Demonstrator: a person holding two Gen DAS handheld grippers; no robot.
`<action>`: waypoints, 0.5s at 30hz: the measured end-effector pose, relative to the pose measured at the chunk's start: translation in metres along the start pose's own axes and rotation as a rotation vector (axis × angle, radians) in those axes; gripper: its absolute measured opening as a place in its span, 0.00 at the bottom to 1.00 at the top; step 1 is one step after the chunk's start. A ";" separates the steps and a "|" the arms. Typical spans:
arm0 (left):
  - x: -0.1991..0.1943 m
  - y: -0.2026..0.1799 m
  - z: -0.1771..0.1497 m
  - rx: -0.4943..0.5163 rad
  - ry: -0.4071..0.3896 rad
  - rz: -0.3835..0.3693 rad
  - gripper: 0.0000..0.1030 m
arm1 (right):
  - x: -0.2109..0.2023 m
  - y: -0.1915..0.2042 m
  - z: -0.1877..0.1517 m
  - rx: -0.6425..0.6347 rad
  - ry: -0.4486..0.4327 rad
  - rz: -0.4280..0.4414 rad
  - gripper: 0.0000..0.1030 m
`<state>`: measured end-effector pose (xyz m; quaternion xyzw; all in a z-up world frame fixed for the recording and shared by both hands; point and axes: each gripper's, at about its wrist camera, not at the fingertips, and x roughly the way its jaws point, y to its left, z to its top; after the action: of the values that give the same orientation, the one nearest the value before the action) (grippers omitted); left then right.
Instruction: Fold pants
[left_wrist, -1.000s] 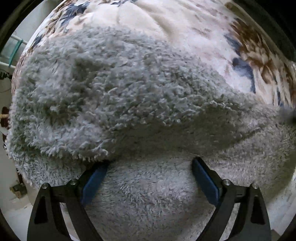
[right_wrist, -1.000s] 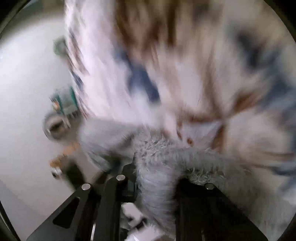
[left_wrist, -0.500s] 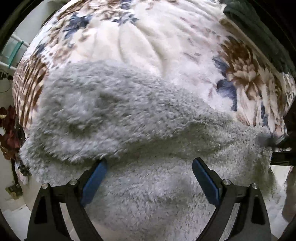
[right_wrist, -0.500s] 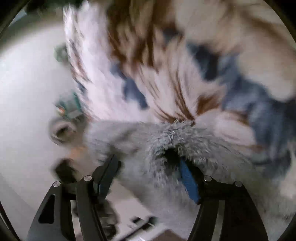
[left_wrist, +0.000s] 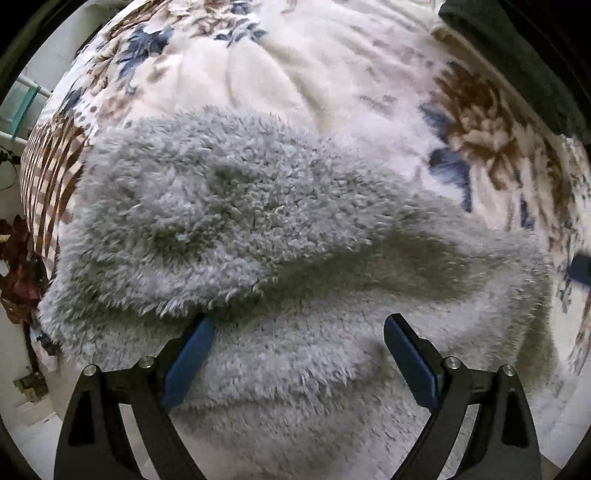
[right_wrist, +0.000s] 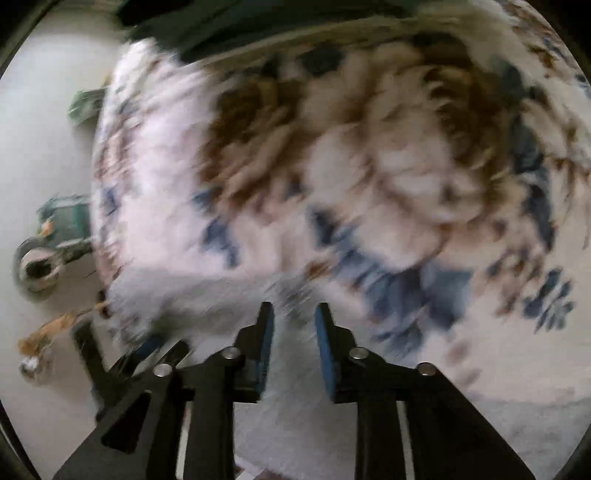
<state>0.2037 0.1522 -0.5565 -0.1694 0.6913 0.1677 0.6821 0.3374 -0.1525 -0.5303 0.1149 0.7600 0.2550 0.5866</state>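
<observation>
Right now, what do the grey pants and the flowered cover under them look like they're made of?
Grey pants: thick fleece, probably synthetic sherpa, with curly matte tufts. Flowered cover: plush blanket, soft short nap with rumpled folds; the fibre type cannot be told. Left gripper pads: smooth blue, likely rubber.

No text, label, brand, number or sign can be read in either wrist view; the right wrist view is blurred by motion
</observation>
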 end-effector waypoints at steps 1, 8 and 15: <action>-0.006 0.004 -0.003 -0.004 -0.011 -0.006 0.92 | 0.008 0.006 -0.011 -0.033 0.055 0.045 0.42; -0.029 0.057 -0.027 -0.077 -0.112 0.075 0.92 | 0.043 -0.017 -0.041 0.126 -0.015 -0.235 0.46; -0.002 0.139 0.004 -0.308 -0.064 -0.041 0.92 | 0.017 -0.035 -0.111 0.356 -0.216 -0.011 0.51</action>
<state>0.1429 0.2774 -0.5542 -0.2806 0.6318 0.2628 0.6731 0.2315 -0.2024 -0.5430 0.2393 0.7264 0.0996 0.6366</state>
